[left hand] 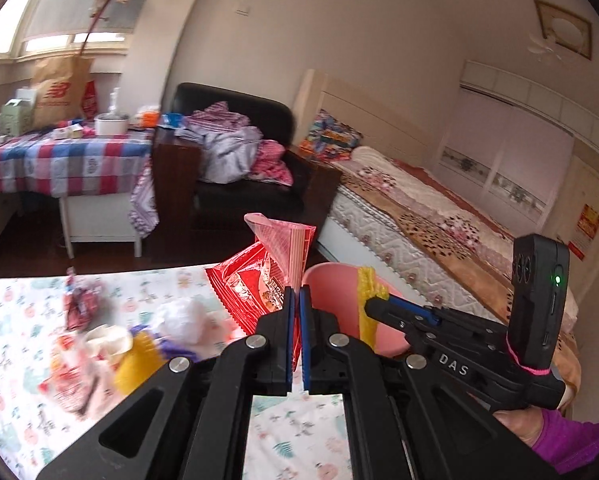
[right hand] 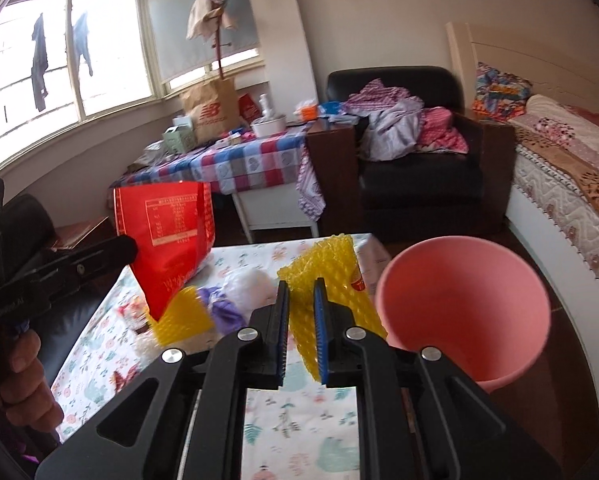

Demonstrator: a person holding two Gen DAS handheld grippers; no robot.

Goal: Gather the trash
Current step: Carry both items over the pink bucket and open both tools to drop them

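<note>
Between my left jaws, pressed nearly flat together, sits the lower edge of a crinkly red plastic snack wrapper [left hand: 259,280]; I pinch it by one corner so the rest stands free above the left gripper [left hand: 298,292] and can drop cleanly once I let go. My right gripper [right hand: 300,292] has its jaws narrowed on a sheet of yellow bubble-textured packing plastic [right hand: 331,264], which bulges out past the pads because it is springy stuff that needs a firm squeeze. Just beyond both grips, to my right, stands the round pink plastic bin [right hand: 459,300] at the worktop's corner, its mouth tilted toward me; I judge both pieces are being carried there, the yellow one already close to the rim. Farther out on the floral-print cloth of the worktop [left hand: 19,360] lie leftovers for later trips: a white crumpled plastic bag [left hand: 183,318], another yellow piece [right hand: 181,314] and a scrap of purple film [right hand: 223,308], blurred in places.
</note>
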